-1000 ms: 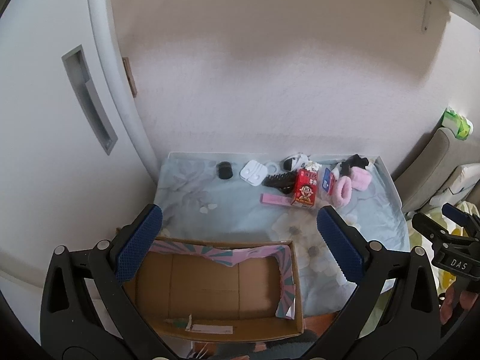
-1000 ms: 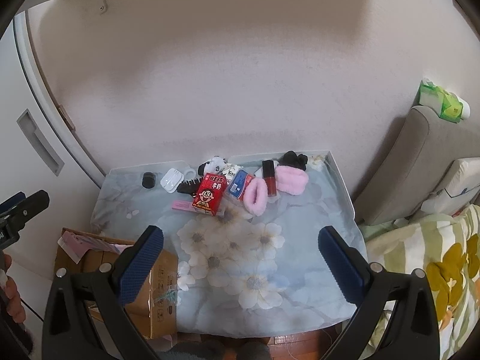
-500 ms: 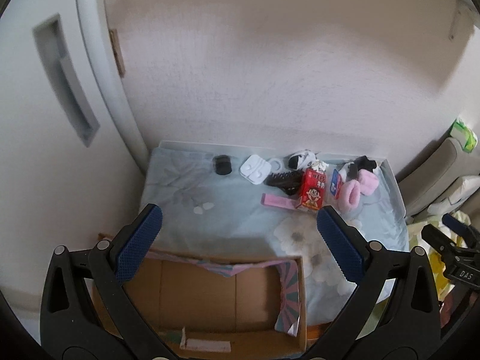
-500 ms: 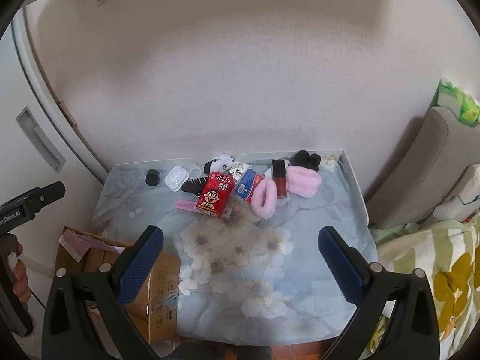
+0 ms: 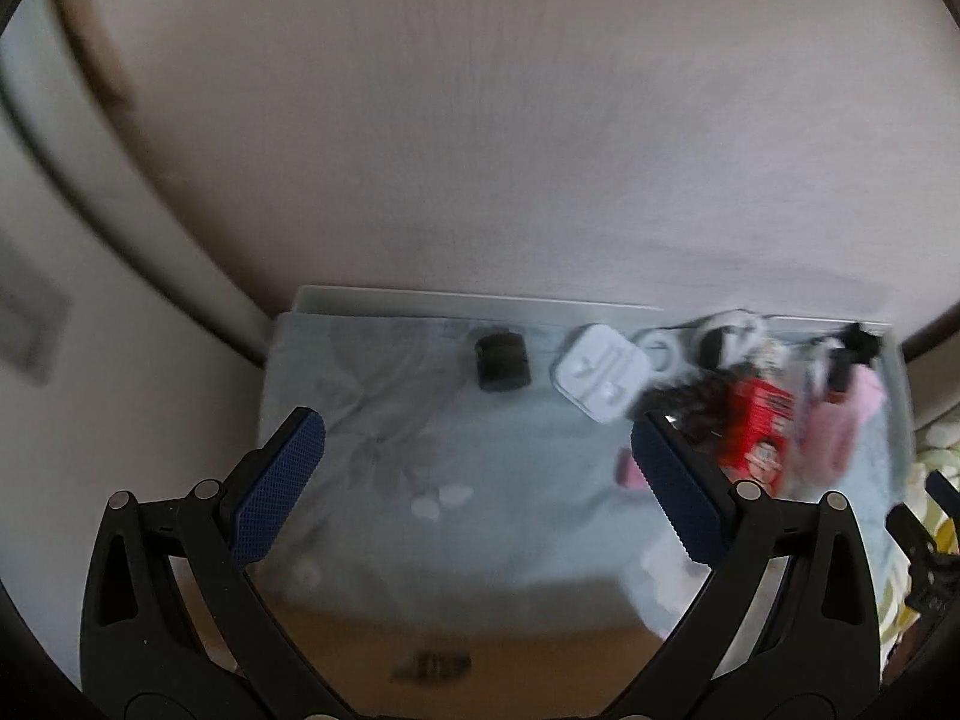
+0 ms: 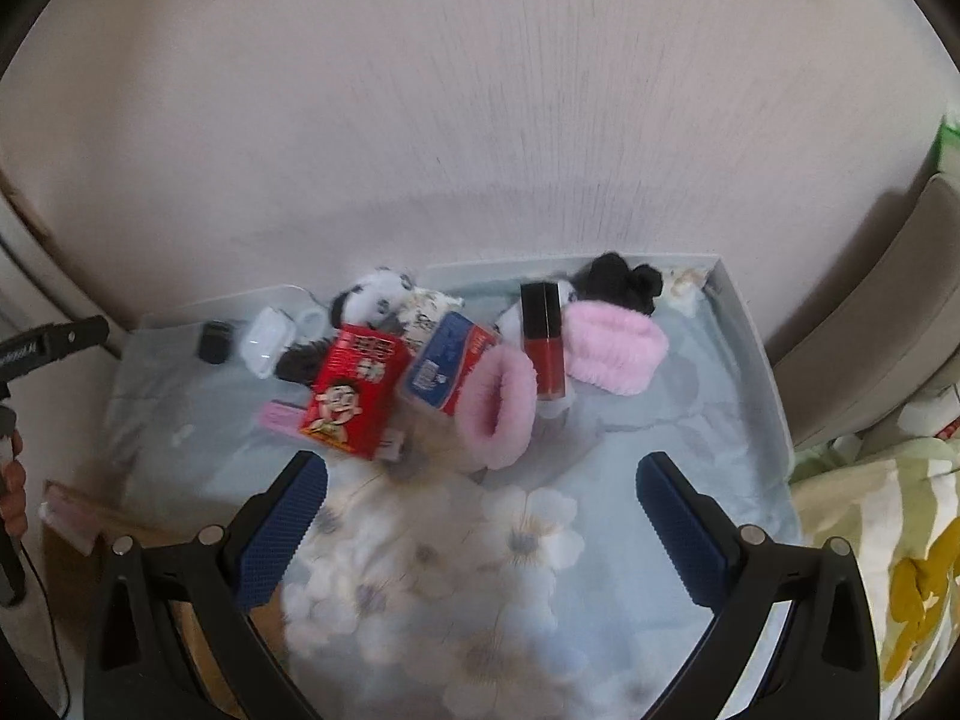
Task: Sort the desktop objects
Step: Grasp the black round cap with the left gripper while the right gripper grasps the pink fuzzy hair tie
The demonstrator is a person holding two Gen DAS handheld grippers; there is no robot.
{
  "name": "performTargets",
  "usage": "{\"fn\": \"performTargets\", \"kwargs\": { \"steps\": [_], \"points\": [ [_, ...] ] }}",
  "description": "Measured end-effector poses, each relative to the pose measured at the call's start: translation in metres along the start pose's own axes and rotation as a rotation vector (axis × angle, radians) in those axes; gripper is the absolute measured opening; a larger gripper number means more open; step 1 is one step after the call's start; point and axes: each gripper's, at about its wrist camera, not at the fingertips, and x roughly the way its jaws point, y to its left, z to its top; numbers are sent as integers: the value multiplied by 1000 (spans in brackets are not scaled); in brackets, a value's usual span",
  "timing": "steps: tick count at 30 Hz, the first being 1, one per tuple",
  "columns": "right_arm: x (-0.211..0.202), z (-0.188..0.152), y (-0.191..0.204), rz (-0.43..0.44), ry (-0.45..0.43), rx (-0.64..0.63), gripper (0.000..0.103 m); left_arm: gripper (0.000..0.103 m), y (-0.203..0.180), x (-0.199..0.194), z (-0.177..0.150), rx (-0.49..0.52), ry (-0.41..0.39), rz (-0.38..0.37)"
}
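two fluffy pink bands (image 6: 495,414) beside boxy red carton (image 6: 354,399).

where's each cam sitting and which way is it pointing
Left wrist: on the left gripper, looking forward and down at the left part of the table by the wall; open jaws show, black cap ahead.
Right wrist: on the right gripper, facing the right-hand clutter; open jaws show, plus a hand at the left edge.
Shared: red carton, white case, black cap, each other's gripper.
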Motion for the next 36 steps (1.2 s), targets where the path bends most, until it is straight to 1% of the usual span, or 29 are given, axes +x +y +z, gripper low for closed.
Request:
{"fn": "performTargets", "kwargs": {
  "steps": [1,2,4,6,9,15,17,18,19,20,22,23,26,28,29,31,36],
  "points": [
    [8,0,-1,-3,5,-2,103,101,-1,19,3,7,27,18],
    [14,0,-1,-5,9,-3,103,101,-1,31,4,-25,50,45],
    [27,0,-2,-5,19,-6,102,98,-1,58,7,-42,104,50],
    [38,0,-3,-11,28,-9,102,97,-1,76,9,-50,132,45],
    [54,0,-3,-5,47,-2,98,96,-6,98,13,-39,156,68],
    [75,0,0,-11,56,-7,94,95,-11,119,13,-38,175,68],
    [80,1,-1,-16,57,2,90,94,-12,124,13,-39,177,68],
    [83,2,-2,-14,61,8,86,93,-11,127,13,-41,181,68],
    [85,2,-2,-11,66,16,80,89,-11,130,13,-45,185,65],
    [87,2,-3,-9,71,21,76,87,-10,132,12,-50,189,62],
    [92,2,-4,-7,83,30,64,78,-9,137,10,-62,200,56],
    [94,2,-5,-7,86,32,61,76,-9,140,9,-65,207,55],
    [94,2,-6,11,73,42,50,58,-11,145,4,-65,210,45],
    [94,2,-5,1,69,36,36,46,-11,144,1,-76,198,20],
    [94,2,-5,3,69,35,36,43,-11,143,1,-77,192,15],
    [93,2,-6,14,63,45,31,32,-13,143,-1,-78,183,7],
    [90,2,-6,18,48,57,29,32,-16,143,-6,-82,182,0]
  ]
}}
